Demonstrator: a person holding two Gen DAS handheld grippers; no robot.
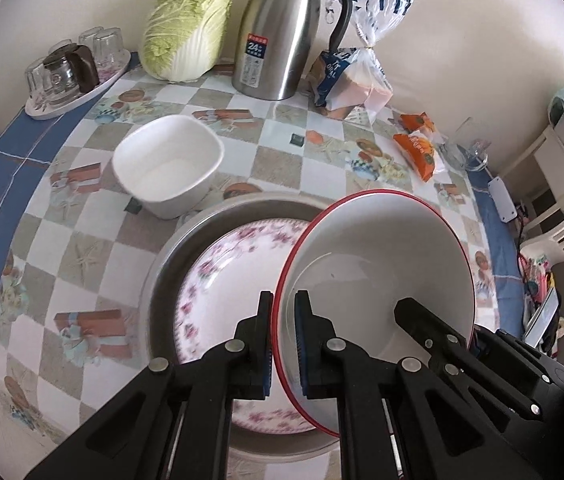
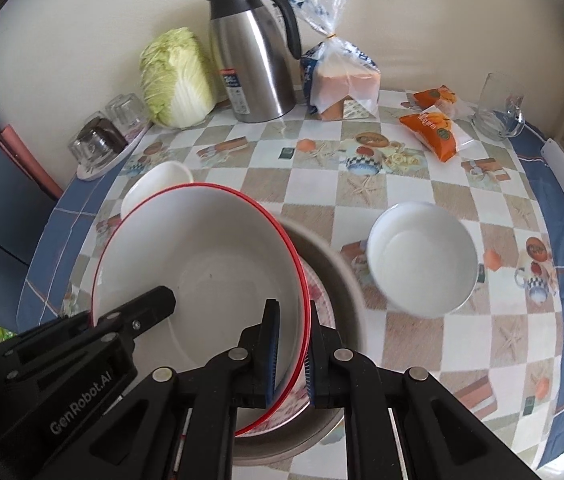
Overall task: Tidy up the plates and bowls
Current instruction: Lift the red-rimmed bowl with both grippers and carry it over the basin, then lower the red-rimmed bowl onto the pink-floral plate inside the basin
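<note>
A large white bowl with a red rim [image 1: 382,260] [image 2: 202,248] hangs tilted above a grey metal basin [image 1: 162,276] [image 2: 338,276]. In the basin lies a plate with pink flowers [image 1: 234,264] [image 2: 320,292]. My left gripper [image 1: 284,314] is shut on the bowl's left rim. On the opposite rim, my right gripper [image 2: 293,320] is shut too, one finger inside the bowl and one outside. A squarish white bowl [image 1: 168,168] [image 2: 154,186] stands behind the basin on the left. On the tablecloth to the right is a round white bowl [image 2: 422,260].
At the back by the wall stand a cabbage [image 1: 186,24], a steel thermos jug [image 1: 282,32], a bag of bread [image 1: 362,80] and a tray of upturned glasses [image 1: 70,72]. Orange snack packets [image 2: 434,128] and a glass mug [image 2: 498,104] lie at the back right.
</note>
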